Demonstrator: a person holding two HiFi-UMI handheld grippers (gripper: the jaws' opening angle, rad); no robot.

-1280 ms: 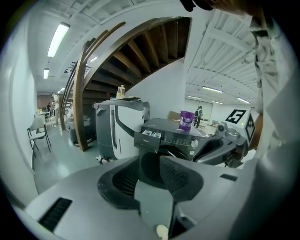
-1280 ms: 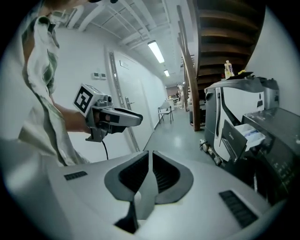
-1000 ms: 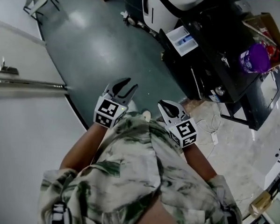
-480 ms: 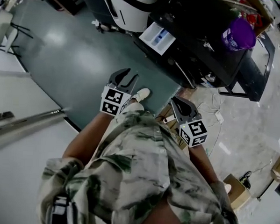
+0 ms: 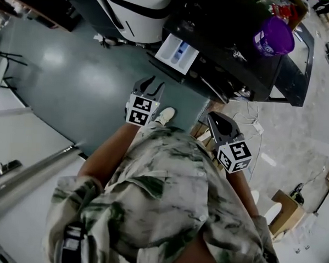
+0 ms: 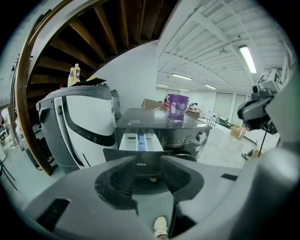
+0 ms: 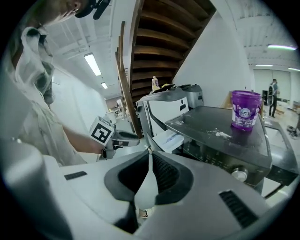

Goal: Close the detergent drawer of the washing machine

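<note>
The dark washing machine (image 5: 240, 55) stands ahead with its white detergent drawer (image 5: 177, 53) pulled out toward me. My left gripper (image 5: 149, 84) is a short way in front of the drawer and apart from it; its jaws are opening with nothing between them. In the left gripper view the drawer (image 6: 139, 141) shows straight ahead above the spread jaws of the left gripper (image 6: 150, 166). My right gripper (image 5: 219, 123) hangs further right near the machine's front, fingertips together. In the right gripper view the right gripper (image 7: 149, 151) is shut and empty, with the drawer (image 7: 168, 139) beyond it.
A purple tub (image 5: 274, 36) sits on the machine's top. A white-and-grey appliance (image 5: 138, 11) stands left of the machine, under a wooden staircase (image 6: 93, 28). Cables (image 5: 252, 127) and a cardboard box (image 5: 284, 214) lie on the floor at right. A white table (image 5: 25, 170) is at left.
Both grippers have moved forward toward the washing machine, and the machine and drawer now sit closer in the head view. The left gripper has come nearer the drawer.
</note>
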